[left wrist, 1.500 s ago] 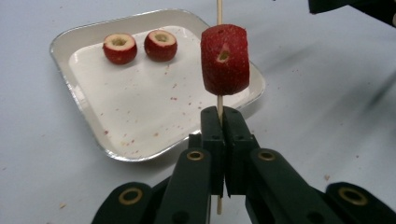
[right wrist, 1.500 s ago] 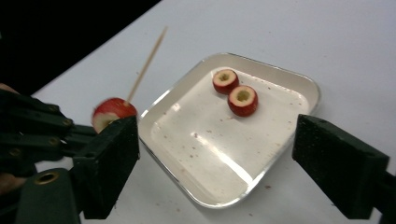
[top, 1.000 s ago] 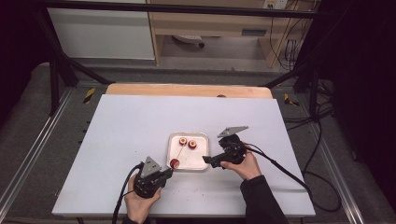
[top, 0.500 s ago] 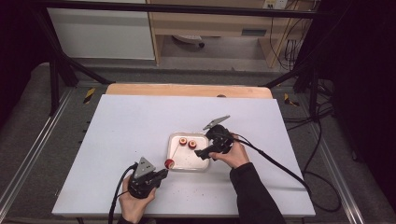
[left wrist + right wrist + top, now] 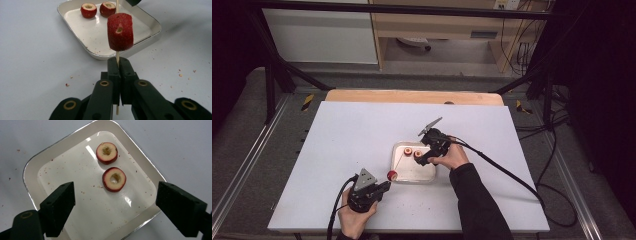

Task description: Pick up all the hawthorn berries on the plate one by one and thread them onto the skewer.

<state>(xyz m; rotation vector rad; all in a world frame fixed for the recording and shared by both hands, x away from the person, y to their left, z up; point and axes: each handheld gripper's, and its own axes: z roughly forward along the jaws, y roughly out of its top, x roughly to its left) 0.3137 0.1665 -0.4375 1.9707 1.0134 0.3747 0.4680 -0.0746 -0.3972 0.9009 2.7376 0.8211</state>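
This looks like threading cored red fruit onto a wooden skewer (image 5: 117,58). The left gripper (image 5: 117,72) is clamped on the skewer, with one fruit piece (image 5: 120,32) already threaded just above its jaws. The right gripper (image 5: 115,203) hangs with jaws wide apart over the white tray (image 5: 32,166). Two cored fruit rings (image 5: 114,179) lie directly ahead, between its jaws. Next move, likely: descend and close on the nearer ring. The tray's raised rim leaves ample room on each side.
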